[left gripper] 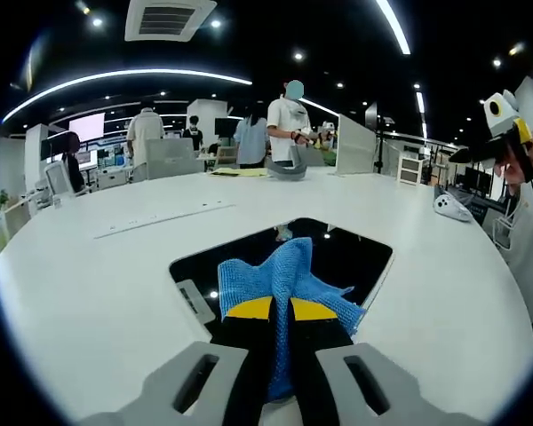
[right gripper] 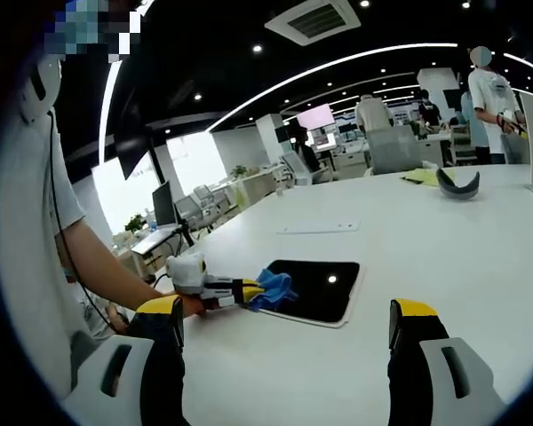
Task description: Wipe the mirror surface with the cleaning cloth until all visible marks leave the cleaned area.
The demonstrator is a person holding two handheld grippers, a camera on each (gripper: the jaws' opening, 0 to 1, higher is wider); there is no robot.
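Pinching the blue cloth (left gripper: 289, 275) on the mirror (left gripper: 355, 253), left gripper (left gripper: 280, 311); right gripper (right gripper: 284, 333) wide.

A dark rectangular mirror (left gripper: 338, 257) with a pale rim is laid flat on the white surface (left gripper: 98, 284), ceiling lights reflected in it. A crumpled blue cleaning cloth (left gripper: 289, 280) is draped over the mirror's near edge, gripped by the left claw (left gripper: 281, 309).

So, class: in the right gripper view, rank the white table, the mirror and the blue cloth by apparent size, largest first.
1. White table
2. Mirror
3. Blue cloth, held by the left gripper at the mirror's edge
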